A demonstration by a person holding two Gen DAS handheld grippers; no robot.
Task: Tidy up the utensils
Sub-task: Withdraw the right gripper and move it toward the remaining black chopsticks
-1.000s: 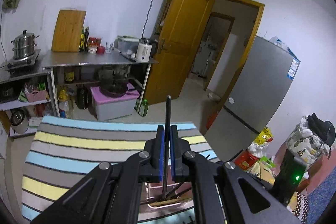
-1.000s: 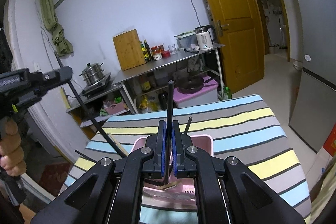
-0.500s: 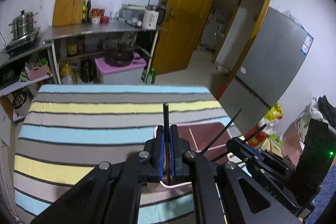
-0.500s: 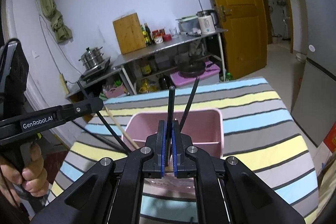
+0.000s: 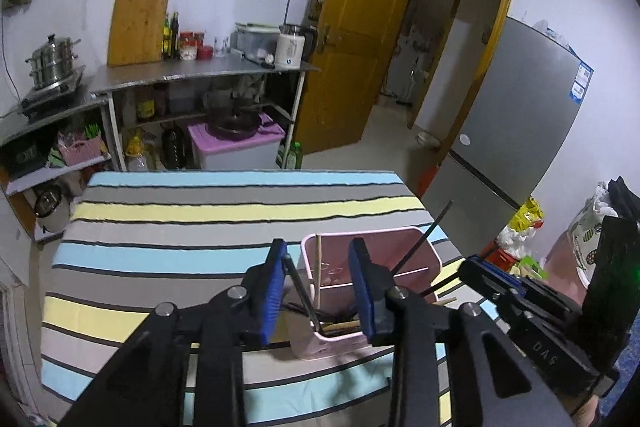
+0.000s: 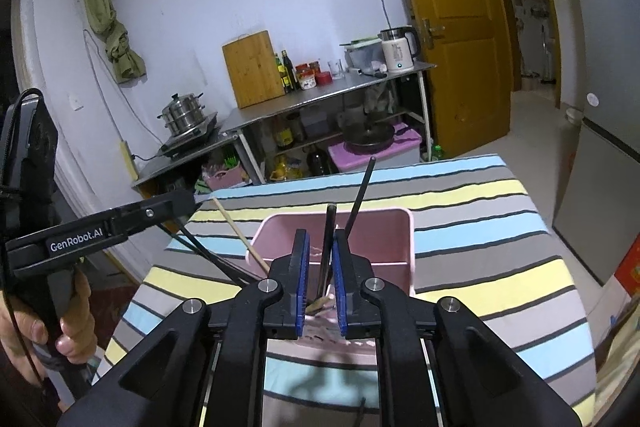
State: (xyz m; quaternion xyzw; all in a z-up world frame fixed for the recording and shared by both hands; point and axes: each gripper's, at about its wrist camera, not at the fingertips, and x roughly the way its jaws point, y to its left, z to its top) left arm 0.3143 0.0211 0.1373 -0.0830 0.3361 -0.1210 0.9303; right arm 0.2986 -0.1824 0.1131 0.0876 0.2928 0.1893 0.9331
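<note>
Pink bin (image 5: 424, 259) near striped table's (image 5: 200, 211) right edge, left side bare.

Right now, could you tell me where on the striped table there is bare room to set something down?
The striped tablecloth is bare between the pink bin and the far edge facing the steel shelves, and along its left side. It is crowded at the bin, where the left gripper, the right gripper and chopsticks converge.

Chopsticks (image 6: 327, 247) in bin (image 6: 394, 239) on table (image 6: 500, 227)
</note>
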